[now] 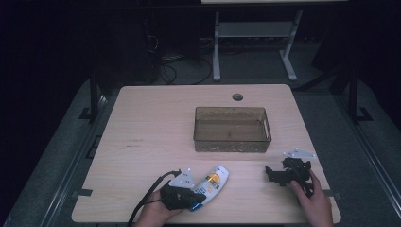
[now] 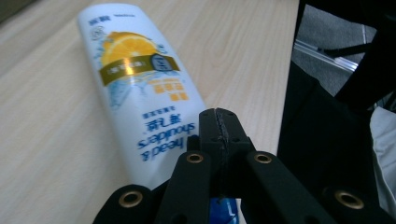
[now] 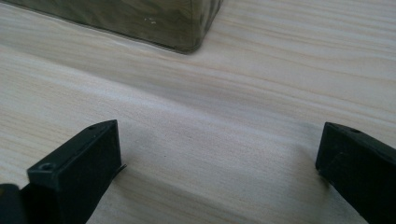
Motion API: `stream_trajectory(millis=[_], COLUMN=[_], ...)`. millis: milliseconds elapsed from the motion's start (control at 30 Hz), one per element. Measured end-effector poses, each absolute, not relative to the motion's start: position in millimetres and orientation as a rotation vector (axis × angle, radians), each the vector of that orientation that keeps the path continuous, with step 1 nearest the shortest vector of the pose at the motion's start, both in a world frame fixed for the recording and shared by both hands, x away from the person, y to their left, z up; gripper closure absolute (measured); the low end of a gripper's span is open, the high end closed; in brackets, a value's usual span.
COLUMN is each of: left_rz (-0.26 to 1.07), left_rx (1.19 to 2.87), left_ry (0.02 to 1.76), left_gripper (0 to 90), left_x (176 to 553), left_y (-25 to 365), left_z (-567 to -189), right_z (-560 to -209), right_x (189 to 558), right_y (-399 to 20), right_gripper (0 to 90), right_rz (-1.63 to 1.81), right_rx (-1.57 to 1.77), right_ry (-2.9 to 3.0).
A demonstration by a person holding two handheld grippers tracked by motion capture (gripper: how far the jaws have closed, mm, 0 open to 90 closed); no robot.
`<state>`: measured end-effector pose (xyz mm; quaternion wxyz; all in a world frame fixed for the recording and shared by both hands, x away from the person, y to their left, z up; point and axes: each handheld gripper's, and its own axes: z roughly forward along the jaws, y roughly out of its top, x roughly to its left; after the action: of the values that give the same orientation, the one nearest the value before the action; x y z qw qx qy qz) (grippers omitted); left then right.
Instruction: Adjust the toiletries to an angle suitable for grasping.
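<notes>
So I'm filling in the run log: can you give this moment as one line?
left gripper: shut, beside white shampoo bottle lying flat | right gripper: open, empty | translucent brown plastic bin: empty

The bin (image 1: 232,129) stands on the table (image 1: 142,123), a little right of the middle. The bottle (image 1: 211,184) lies near the near edge, left of the bin's near side. The 2 grippers rest beside it: left gripper (image 1: 182,193) touching its near end, right gripper (image 1: 283,174) well apart at right.
</notes>
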<state>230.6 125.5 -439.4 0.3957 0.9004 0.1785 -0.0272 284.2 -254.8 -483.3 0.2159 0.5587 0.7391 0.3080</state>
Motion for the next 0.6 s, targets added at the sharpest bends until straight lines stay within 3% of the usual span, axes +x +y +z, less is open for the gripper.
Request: stream_trajectory(millis=[600], left_rz=[-0.087], left_rx=[2.355], left_ry=[0.417], left_gripper=[89.6], left_x=[222], left_y=[111], left_z=[-449], right_z=[-483], right_x=[284], right_y=[-255], right_gripper=[0.0], right_rz=[0.853], right_rx=[1.548], right_ry=[2.049])
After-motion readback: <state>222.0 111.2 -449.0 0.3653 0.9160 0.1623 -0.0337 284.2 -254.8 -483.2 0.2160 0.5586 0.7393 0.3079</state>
